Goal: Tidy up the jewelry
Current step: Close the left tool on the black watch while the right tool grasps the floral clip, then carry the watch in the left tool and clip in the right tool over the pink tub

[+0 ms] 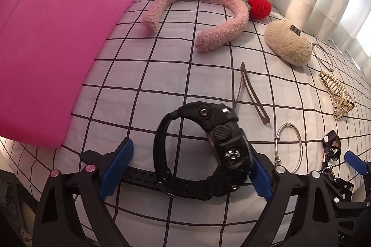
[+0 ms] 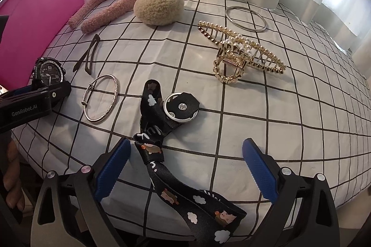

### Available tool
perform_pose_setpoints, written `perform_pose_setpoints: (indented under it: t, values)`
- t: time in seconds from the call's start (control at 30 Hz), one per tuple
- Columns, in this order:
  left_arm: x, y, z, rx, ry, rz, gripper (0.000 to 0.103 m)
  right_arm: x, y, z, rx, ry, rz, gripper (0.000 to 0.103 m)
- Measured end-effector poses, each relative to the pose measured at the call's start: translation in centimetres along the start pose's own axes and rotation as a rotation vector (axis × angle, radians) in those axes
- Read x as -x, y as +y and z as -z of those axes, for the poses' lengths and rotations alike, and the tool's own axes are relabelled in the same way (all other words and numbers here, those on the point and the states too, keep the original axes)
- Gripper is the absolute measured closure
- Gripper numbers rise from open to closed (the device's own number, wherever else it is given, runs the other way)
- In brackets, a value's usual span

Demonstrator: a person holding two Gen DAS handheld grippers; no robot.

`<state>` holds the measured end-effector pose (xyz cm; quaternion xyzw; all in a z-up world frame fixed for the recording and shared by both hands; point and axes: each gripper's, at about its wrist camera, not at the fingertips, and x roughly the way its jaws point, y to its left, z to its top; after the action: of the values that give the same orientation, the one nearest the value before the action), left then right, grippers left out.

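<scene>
Over on the near left, black watch point(image 1: 204, 149) sits on the checked cloth point(image 1: 162, 66) between the left gripper's point(image 1: 185, 170) spread fingers. Right gripper point(image 2: 185, 175) gapes around the lanyard point(image 2: 162, 149).

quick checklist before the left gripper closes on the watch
1. Watch between the left gripper fingers: ok, the case and strap loop sit in the gap.
2. Left jaws open: ok, blue pads stand apart on either side of the watch.
3. Pad contact: cannot tell, the right pad looks against the case, the left pad is clear of it.
4. Nothing else in the gap: ok, the bangle and hair clip lie outside it.
5. Right gripper out of the way: ok, open over the lanyard, apart from the watch.
6. Pink bin reachable: cannot tell, only its wall shows.
</scene>
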<state>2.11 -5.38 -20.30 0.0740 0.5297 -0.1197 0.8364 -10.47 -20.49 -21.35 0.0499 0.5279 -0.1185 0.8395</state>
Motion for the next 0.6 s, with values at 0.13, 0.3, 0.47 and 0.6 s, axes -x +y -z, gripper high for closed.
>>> perform_pose_setpoints:
  t: [0.13, 0.3, 0.47, 0.6]
  values:
    - [0.6, -0.2, 0.3, 0.002, -0.017, 0.005, 0.040, 0.5, 0.4, 0.1, 0.022, -0.025, -0.016, 0.037]
    - [0.5, 0.2, 0.1, 0.007, -0.008, 0.024, 0.043, 1.0, 0.5, -0.3, 0.037, -0.041, -0.015, 0.085]
    - [0.9, 0.4, 0.2, 0.017, 0.010, 0.049, 0.045, 1.4, -0.5, -0.4, -0.001, -0.055, -0.054, 0.086]
    - [2.2, 0.6, 0.4, 0.022, 0.001, 0.056, 0.045, 2.5, -1.2, -0.8, -0.039, -0.078, -0.087, 0.086]
